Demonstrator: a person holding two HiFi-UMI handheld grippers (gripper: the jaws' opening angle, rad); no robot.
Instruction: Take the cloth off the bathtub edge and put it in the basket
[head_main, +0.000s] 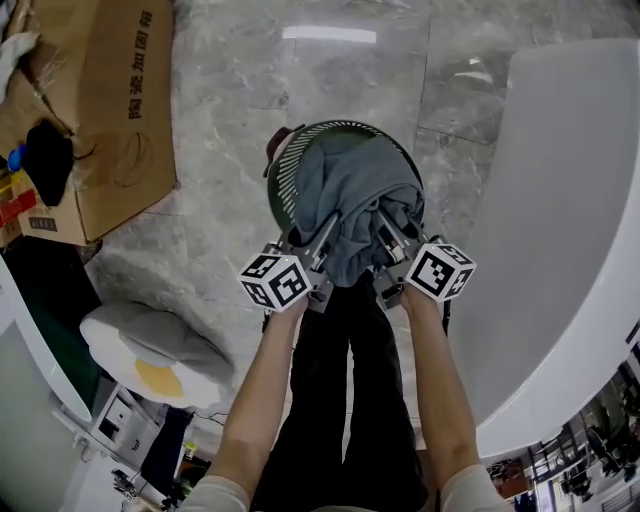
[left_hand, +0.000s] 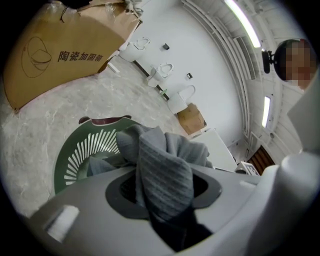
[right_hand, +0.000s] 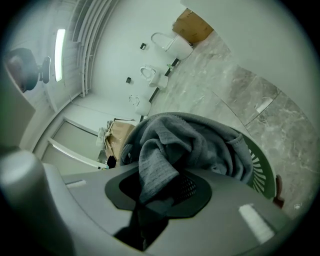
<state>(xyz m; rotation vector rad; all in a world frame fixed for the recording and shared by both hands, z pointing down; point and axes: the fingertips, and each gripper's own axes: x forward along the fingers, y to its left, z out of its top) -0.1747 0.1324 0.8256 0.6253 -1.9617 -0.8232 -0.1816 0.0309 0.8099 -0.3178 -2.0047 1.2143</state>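
A grey ribbed cloth (head_main: 350, 195) is bunched over and partly inside the round green basket (head_main: 283, 165) on the floor. My left gripper (head_main: 325, 232) is shut on a fold of the cloth (left_hand: 162, 180) at the heap's near left. At the near right, my right gripper (head_main: 385, 228) is shut on another fold of the cloth (right_hand: 155, 172). Both grippers point down and away from me over the basket (left_hand: 85, 155) (right_hand: 262, 172). The white bathtub edge (head_main: 560, 250) curves along the right, bare.
A large cardboard box (head_main: 110, 110) lies on the marble floor at the far left. A fried-egg-shaped cushion (head_main: 155, 350) sits at the near left. Toilets (left_hand: 180, 97) stand along the far wall. My legs are right behind the basket.
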